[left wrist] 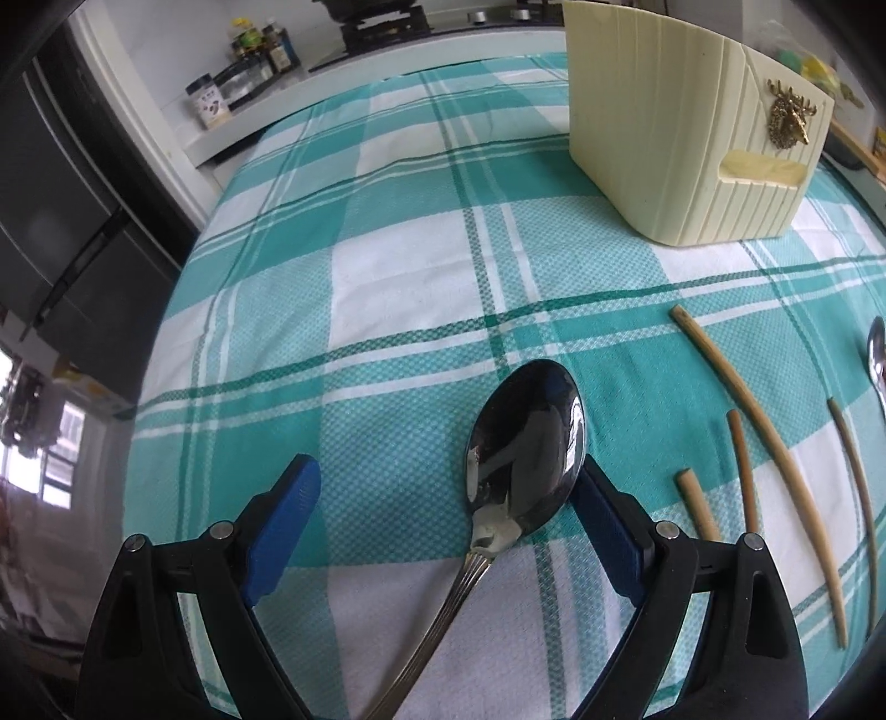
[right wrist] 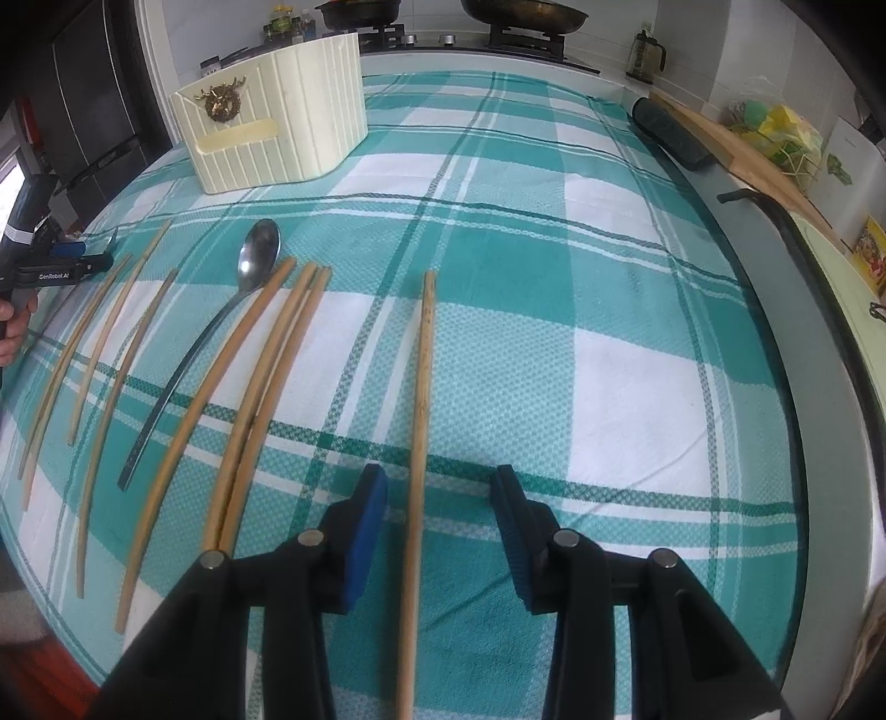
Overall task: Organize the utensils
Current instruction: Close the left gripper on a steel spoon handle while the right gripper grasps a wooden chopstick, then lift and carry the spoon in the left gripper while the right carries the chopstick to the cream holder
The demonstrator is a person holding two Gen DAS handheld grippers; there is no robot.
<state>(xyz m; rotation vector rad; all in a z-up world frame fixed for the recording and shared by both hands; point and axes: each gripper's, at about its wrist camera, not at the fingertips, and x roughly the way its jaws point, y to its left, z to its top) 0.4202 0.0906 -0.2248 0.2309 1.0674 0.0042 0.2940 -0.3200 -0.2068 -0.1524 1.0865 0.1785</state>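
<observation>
A metal spoon (left wrist: 526, 437) lies on the checked cloth between the open fingers of my left gripper (left wrist: 446, 498), its handle running back under the gripper. A cream utensil holder (left wrist: 686, 138) with a gold deer badge stands at the far right; in the right wrist view the holder (right wrist: 277, 116) is at the far left. My right gripper (right wrist: 440, 515) is open around a single wooden chopstick (right wrist: 423, 387) lying on the cloth. Several more chopsticks (right wrist: 260, 382) and a second spoon (right wrist: 257, 257) lie to its left. My left gripper (right wrist: 61, 266) shows at the left edge.
The teal and white checked cloth (right wrist: 554, 332) covers the table. A stove with pans (right wrist: 520, 16) and bottles (left wrist: 260, 44) stand behind it. A dark roll (right wrist: 673, 133), a wooden board and packets lie along the right edge. Chopsticks (left wrist: 758, 421) lie right of the left gripper.
</observation>
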